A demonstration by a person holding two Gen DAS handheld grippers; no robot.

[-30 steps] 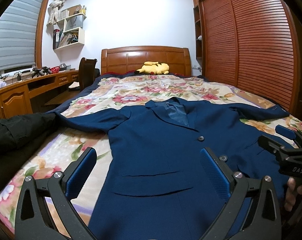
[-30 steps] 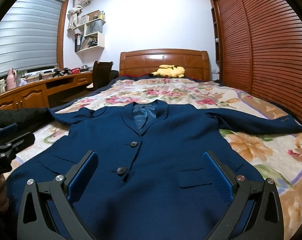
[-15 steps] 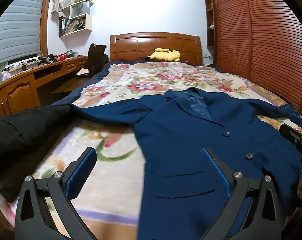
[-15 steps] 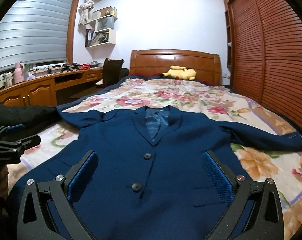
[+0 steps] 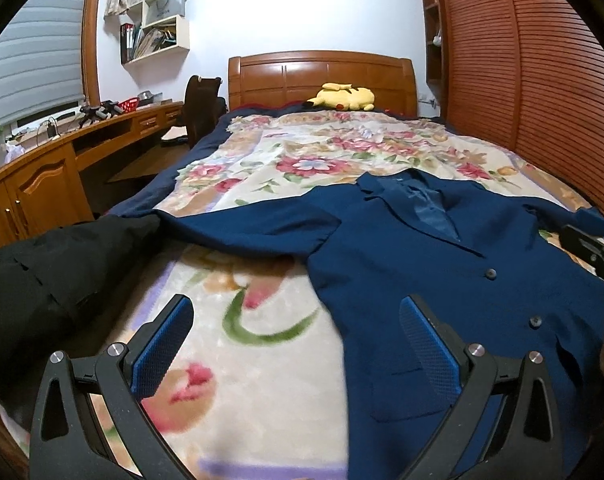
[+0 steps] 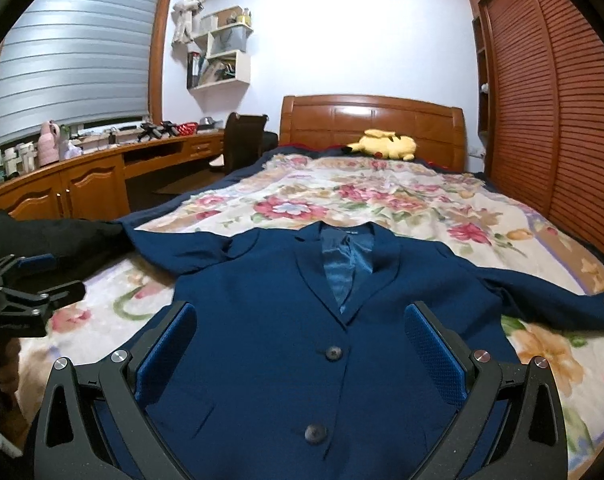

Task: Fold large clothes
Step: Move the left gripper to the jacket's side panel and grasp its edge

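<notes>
The blue jacket (image 6: 302, 344) lay flat, front up and buttoned, across the near part of the bed (image 6: 402, 200), sleeves spread to either side. Over the last second the left tool (image 5: 295, 346) had swung left, off the jacket's body and over bare blanket toward the left sleeve (image 5: 245, 226) beside a black coat (image 5: 41, 276). The right tool (image 6: 299, 354) hovered over the jacket's chest. Both tools stood apart, holding nothing. Folding seemed about to start, probably with that sleeve.

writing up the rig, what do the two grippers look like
Both match: the left gripper and the right gripper have black skeletal frames with triangular cut-outs, silver round screw heads at the joints, and blue dimpled pads lining the fingers. No cables or sleeves show.
</notes>
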